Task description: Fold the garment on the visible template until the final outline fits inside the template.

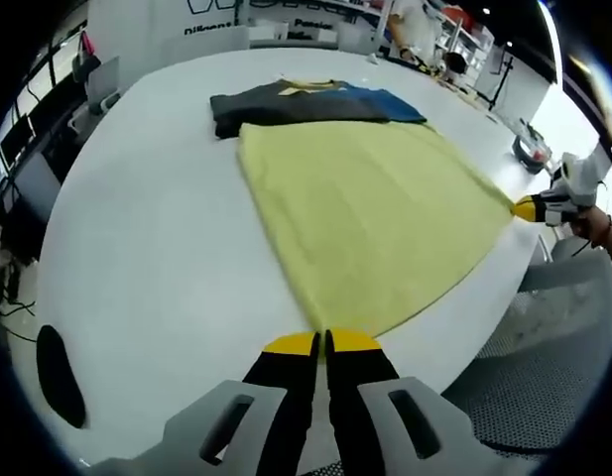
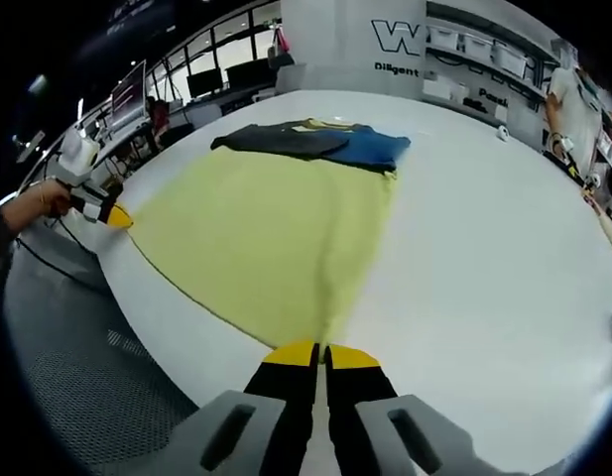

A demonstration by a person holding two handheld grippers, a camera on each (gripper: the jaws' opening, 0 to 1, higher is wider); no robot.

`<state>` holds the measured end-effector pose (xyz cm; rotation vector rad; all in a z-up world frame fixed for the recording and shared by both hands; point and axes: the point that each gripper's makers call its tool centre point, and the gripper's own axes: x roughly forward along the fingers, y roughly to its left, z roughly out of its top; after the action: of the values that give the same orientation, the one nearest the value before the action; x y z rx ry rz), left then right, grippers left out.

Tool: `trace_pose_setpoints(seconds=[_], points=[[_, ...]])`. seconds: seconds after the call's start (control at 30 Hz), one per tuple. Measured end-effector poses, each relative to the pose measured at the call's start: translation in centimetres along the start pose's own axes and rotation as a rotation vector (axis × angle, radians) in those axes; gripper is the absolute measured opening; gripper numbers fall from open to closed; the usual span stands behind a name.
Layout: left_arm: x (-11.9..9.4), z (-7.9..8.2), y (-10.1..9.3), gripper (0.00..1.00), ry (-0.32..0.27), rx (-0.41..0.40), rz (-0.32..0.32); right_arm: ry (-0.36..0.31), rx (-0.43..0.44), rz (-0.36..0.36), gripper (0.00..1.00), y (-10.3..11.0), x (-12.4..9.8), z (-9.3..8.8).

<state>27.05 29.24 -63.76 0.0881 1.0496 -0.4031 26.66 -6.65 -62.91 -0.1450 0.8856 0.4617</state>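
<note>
Both pairs of fingers were clenched on the yellow garment (image 1: 370, 213): the left gripper (image 1: 321, 342) pinched one corner at the worktop (image 1: 157, 248) edge, and the right gripper (image 2: 320, 354) pinched the opposite corner. The garment lay stretched flat between them on the white worktop. At its far edge lay a pile of dark and blue clothes (image 1: 306, 104).

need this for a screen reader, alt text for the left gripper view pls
The left hand-held gripper is shut on one corner of a yellow garment spread on a white table, while the right hand-held gripper grips the opposite corner. Dark and blue clothes lie beyond.
</note>
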Motion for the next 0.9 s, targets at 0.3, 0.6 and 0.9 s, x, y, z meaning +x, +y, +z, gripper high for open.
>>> trace_pose_setpoints(seconds=[0.3, 0.6, 0.9], points=[[-1.9, -2.0, -0.6, 0.07, 0.102, 0.093, -0.021, 0.051, -0.02, 0.063, 0.0, 2.0, -2.4, -1.4], [-4.1, -3.8, -1.9, 0.07, 0.178, 0.109, -0.061, 0.109, -0.07, 0.102, 0.0, 3.7, -4.6, -2.0], [-5.9, -4.9, -2.8, 0.07, 0.236, 0.134, -0.091, 0.192, -0.077, 0.188, 0.0, 5.8, -6.3, -2.5]])
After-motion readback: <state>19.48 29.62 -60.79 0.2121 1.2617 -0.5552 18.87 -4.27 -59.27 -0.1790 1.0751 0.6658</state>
